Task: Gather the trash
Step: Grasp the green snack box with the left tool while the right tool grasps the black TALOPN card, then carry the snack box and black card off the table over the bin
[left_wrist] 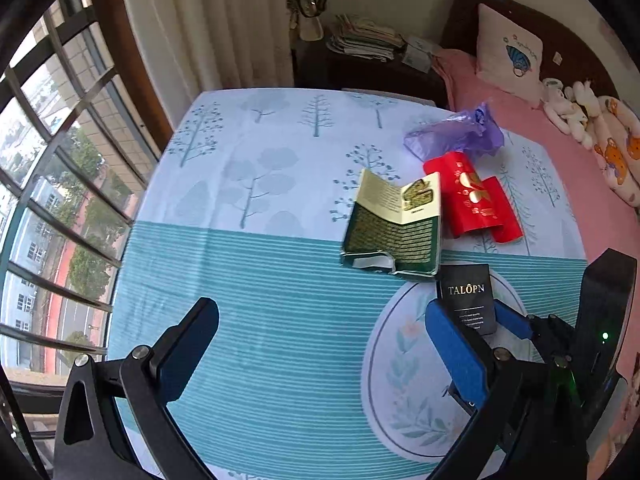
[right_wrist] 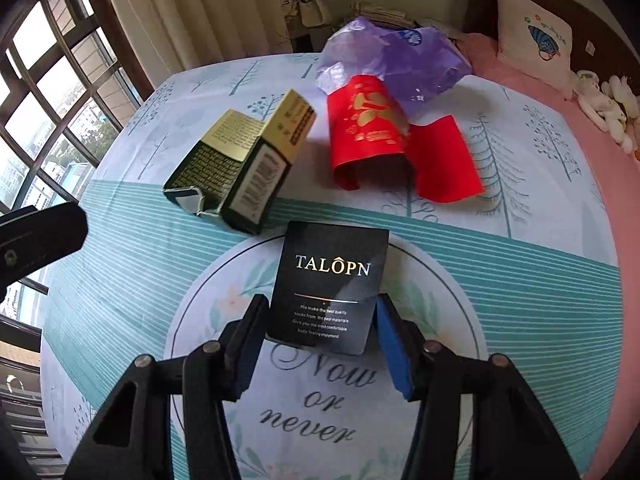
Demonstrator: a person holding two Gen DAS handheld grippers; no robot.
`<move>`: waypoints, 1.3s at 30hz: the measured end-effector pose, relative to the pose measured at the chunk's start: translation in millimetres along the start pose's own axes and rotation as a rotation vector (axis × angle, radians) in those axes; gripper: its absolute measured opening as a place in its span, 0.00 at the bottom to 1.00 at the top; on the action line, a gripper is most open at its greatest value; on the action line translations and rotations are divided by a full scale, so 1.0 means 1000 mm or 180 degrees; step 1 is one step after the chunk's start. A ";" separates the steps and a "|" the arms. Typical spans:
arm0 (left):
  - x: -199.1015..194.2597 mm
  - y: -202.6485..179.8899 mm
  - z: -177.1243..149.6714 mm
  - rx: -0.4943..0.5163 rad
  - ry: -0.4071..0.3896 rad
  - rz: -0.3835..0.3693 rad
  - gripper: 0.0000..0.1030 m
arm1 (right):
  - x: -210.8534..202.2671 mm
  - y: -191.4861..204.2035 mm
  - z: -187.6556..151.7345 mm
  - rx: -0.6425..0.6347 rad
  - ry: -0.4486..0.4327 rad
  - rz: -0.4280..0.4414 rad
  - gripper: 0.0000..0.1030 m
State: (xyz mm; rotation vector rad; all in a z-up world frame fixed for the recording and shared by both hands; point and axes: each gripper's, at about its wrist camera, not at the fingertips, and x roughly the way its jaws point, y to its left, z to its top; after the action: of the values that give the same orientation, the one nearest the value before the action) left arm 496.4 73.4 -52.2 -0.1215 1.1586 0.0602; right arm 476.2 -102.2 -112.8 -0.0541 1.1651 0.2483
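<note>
A black card (right_wrist: 332, 276) printed TALOPN lies on the round motif of the tablecloth. My right gripper (right_wrist: 322, 300) has its blue pads against both side edges of the card's near half. In the left wrist view the same card (left_wrist: 464, 296) shows with a blue finger (left_wrist: 514, 320) of the right gripper beside it. My left gripper (left_wrist: 322, 312) hangs wide open over striped cloth to the card's left, holding nothing. Behind the card lie a torn green-and-gold box (right_wrist: 240, 168), red envelopes (right_wrist: 372, 136) and a crumpled purple plastic bag (right_wrist: 396, 56).
The table wears a blue tree-print cloth (left_wrist: 260, 184). A pink bed (left_wrist: 580, 168) with a pillow and soft toys runs along the right. A barred window (left_wrist: 48, 200) fills the left, with curtains and a dark nightstand stacked with papers (left_wrist: 360, 40) behind the table.
</note>
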 end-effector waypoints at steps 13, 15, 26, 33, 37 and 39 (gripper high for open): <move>0.092 -0.047 0.061 0.0238 0.0616 -0.0180 0.99 | -0.007 -0.054 -0.005 0.0247 0.0037 0.0206 0.49; 0.102 -0.048 0.065 0.0217 0.0679 -0.0160 0.99 | -0.007 -0.056 -0.004 0.0253 0.0042 0.0264 0.49; 0.120 -0.045 0.060 0.0049 0.0779 -0.0079 0.80 | -0.011 -0.073 -0.010 0.0404 0.0077 0.0486 0.48; 0.095 -0.044 0.046 0.0032 0.0650 -0.0091 0.78 | -0.029 -0.071 -0.021 0.0430 0.0005 0.0532 0.48; 0.067 -0.041 0.029 0.0037 0.0563 -0.0206 0.78 | -0.046 -0.065 -0.028 0.0409 -0.0061 0.0529 0.48; 0.049 -0.039 0.018 0.0052 0.0507 -0.0254 0.78 | -0.059 -0.061 -0.035 0.0418 -0.0109 0.0528 0.48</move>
State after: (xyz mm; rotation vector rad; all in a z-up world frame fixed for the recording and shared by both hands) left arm 536.9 36.2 -87.8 -0.1600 1.3117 -0.0301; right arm 436.2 -176.7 -78.3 0.1622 1.1506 0.3173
